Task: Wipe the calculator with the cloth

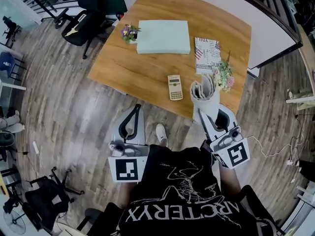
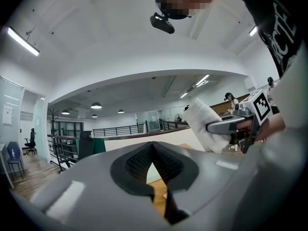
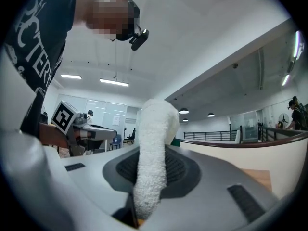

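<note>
Calculator (image 1: 174, 87), pad (image 1: 163, 37), magazine (image 1: 207, 54) on table (image 1: 142, 73)

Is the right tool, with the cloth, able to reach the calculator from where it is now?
Probably yes. The calculator lies flat near the front edge of the table, with bare wood around it. The right tool holds the cloth close beside it, with nothing between.

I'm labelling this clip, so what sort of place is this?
Probably an open-plan office: a wooden table with a calculator on it, a black office chair nearby, and glass-walled rooms in the background.
</note>
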Motion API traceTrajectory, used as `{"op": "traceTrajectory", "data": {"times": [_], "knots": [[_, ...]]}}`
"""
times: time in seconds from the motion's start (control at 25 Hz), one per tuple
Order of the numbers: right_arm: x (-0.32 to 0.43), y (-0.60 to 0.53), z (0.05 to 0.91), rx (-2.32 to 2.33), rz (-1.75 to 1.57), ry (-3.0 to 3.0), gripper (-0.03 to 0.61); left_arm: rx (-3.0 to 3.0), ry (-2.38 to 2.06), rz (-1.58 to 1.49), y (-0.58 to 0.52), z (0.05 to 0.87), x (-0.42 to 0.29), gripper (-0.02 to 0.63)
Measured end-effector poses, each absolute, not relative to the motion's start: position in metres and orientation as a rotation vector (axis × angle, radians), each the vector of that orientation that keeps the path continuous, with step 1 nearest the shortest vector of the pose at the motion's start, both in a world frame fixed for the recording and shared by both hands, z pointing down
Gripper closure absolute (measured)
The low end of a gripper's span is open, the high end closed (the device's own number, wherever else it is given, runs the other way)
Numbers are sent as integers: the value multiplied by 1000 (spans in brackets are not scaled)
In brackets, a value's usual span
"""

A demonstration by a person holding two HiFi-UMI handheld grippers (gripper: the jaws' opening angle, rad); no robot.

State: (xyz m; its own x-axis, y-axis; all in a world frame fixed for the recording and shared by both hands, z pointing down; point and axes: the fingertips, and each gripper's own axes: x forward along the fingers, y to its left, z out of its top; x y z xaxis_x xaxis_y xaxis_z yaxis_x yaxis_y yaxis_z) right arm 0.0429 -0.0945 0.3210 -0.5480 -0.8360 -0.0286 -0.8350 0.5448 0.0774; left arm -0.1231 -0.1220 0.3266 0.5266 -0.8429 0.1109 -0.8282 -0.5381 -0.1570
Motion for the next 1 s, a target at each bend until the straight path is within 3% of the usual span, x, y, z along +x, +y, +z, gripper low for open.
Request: {"op": "traceTrajectory", "data": {"times": [0.76,1.0], "knots": [[47,-153,332,1392,-179,-2719,489,-2679,1515,-271,-165,333,-117,604],[32,-190,426,969,-239,-2416,489,-2652,1564,-309,-155,335,-112,604]]}}
